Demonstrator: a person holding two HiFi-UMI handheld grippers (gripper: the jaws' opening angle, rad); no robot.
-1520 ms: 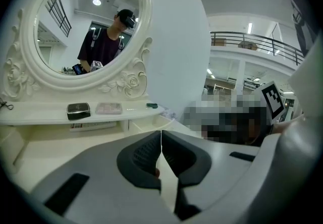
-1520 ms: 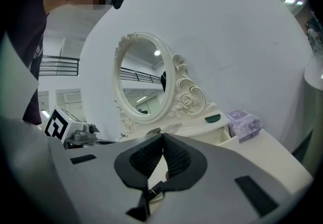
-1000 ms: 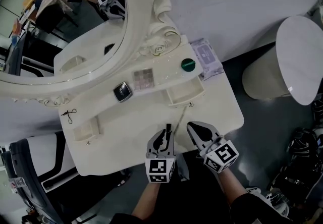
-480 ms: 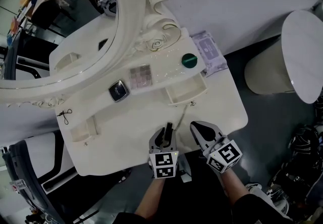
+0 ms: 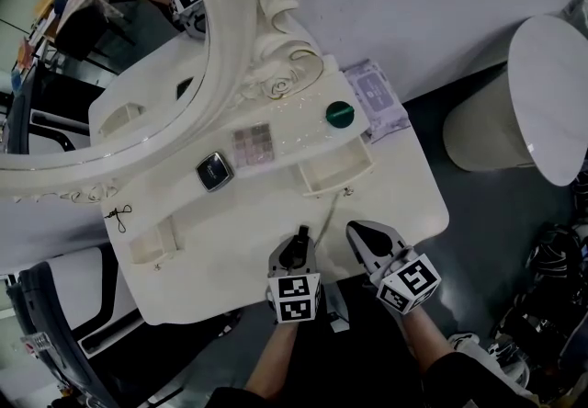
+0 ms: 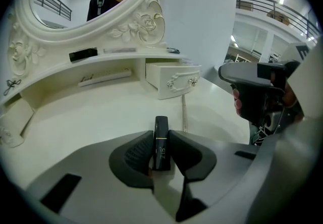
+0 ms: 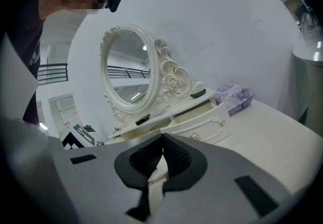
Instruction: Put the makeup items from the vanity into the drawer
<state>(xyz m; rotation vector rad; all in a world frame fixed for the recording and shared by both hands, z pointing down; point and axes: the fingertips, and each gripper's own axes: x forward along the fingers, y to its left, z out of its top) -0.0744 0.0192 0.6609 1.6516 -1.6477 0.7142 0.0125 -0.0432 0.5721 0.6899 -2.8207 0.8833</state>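
Lipstick (image 6: pixel 160 123) gripped in the left tool (image 6: pixel 161 140) at the near edge of the bench (image 5: pixel 230 241); jaws just now closing further, pressing on both sides of the black tube. Long axis along the tool's own line, free end pointing forward and downward. Right tool (image 7: pixel 161 153) just beside, closed tight, nothing inside.

Ahead and a little to the right of the lipstick: first a thin stick (image 6: pixel 184 112) flat on the bench, then the open drawer (image 6: pixel 174 80). Left hand clearly the nearer one. Probably to be carried forward and rightward, over the drawer front.

Farther, on the shelf: compact (image 5: pixel 213 171), palette (image 5: pixel 254 144), green-lidded jar (image 5: pixel 340 114).
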